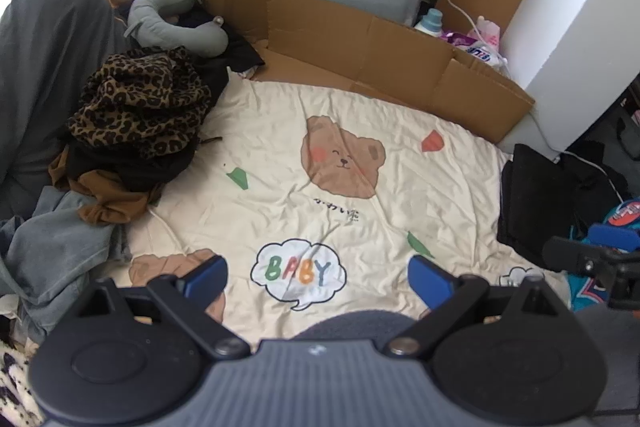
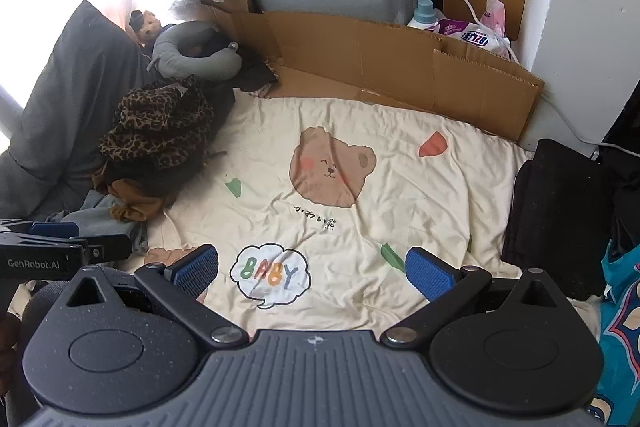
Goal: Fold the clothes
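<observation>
Both of our grippers hang over the cream bedspread [image 1: 400, 163] with jaws spread about as wide as they go and nothing between them: the left gripper [image 1: 318, 277] and the right gripper [image 2: 312, 267] each frame only the "BABY" cloud print [image 2: 270, 273]. What we need to fold lies off to the left of both sets of jaws and further out: a heap of unfolded clothes [image 1: 132, 131], leopard-print on top, brown and dark pieces beneath, pale denim [image 1: 56, 239] spilling nearest us. We judge the left hand the nearer one, since the heap sits just beyond its left jaw, while from the right gripper it is well apart. The heap has no clear long axis. Left wrist view shows the denim's full spread; right wrist view instead shows more of the black folded stack [image 2: 556, 211] to the right of its jaws.
</observation>
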Tool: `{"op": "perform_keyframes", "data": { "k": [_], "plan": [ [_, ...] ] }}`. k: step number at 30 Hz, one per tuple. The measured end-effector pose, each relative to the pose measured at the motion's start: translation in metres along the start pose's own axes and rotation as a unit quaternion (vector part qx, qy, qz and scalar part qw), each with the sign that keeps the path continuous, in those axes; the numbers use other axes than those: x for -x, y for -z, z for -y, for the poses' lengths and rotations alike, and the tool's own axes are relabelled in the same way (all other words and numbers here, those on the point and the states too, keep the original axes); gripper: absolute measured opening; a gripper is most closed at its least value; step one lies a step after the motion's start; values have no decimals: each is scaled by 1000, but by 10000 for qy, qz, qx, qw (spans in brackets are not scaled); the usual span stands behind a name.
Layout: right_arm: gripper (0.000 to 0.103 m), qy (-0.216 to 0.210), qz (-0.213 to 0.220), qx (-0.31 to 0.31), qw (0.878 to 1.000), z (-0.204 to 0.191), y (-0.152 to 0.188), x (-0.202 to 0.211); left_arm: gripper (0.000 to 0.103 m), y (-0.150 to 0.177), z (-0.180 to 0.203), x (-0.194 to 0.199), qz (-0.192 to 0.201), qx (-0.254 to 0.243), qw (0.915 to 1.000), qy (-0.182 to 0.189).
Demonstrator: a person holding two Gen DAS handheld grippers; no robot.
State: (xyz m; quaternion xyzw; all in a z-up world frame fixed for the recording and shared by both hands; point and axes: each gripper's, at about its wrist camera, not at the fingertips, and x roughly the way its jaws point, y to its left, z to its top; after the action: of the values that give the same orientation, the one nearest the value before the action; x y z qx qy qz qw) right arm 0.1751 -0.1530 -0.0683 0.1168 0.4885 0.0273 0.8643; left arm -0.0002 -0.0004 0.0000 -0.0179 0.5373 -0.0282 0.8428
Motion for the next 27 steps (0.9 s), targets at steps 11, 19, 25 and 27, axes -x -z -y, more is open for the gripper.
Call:
{"op": "perform_keyframes", "data": {
  "k": [11,19,25,27],
  "plan": [
    [103,46,-20,35,10000,-2,-4,-1,98,-2,-2,3,95,-135,9998,-125],
    [103,58,73,0,10000,2,-2,5,98,-2,-2,2,100,-170,9995,-227],
    [103,34,63,-34,10000,4,-4,5,98,0,-1,2,119,-225,9993,-283],
    [103,27,87,-35,10000,4,0,6,98,0,0,1,106,-208,9993,-278]
  ]
}}
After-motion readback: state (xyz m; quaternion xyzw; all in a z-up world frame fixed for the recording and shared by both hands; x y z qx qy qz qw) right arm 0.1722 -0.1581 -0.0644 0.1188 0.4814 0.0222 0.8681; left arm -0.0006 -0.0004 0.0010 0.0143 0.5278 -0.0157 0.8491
